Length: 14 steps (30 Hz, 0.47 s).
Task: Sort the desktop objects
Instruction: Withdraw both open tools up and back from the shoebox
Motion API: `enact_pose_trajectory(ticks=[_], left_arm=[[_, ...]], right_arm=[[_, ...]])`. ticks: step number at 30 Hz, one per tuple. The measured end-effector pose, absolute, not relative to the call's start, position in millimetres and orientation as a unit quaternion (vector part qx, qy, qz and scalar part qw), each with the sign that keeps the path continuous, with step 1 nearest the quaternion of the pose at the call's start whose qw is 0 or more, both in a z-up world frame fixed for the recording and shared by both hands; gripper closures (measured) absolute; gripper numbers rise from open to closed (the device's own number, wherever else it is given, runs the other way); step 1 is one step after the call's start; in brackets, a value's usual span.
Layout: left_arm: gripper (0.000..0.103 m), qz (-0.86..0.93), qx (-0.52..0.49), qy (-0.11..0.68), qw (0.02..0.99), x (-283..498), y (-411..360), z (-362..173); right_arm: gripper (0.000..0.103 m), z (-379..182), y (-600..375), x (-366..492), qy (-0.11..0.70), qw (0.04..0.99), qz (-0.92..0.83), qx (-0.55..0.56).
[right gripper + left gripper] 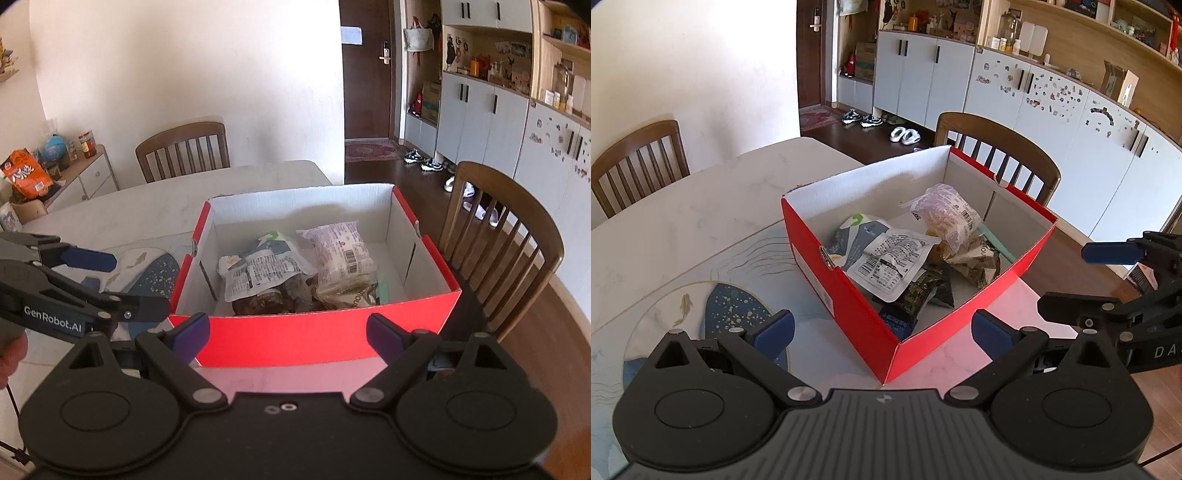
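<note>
Ahead: red box (280,339) of snack packets (258,275) just beyond both wide, empty grippers (288,332).

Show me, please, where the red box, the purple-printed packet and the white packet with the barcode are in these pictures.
red box (280,338), right wrist view, on its near red wall.
purple-printed packet (341,247), right wrist view, on its upper face.
white packet with the barcode (886,258), left wrist view, on its printed middle.
</note>
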<state>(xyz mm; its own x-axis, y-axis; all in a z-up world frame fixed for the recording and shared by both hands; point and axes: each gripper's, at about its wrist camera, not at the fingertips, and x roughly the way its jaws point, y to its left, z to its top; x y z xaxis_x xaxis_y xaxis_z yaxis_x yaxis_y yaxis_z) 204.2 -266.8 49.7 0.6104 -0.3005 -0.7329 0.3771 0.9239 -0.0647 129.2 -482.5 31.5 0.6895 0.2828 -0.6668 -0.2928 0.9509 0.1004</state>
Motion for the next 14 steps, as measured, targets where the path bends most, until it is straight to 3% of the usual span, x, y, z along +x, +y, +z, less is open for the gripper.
enact_pose_trajectory(ticks=[14], left_arm=[[0.001,-0.2,0.038,0.4,0.894,204.4,-265.7,47.6]], right_arm=[[0.011,29.3,-479.7,131.2,0.364,0.919,0.151,-0.016]])
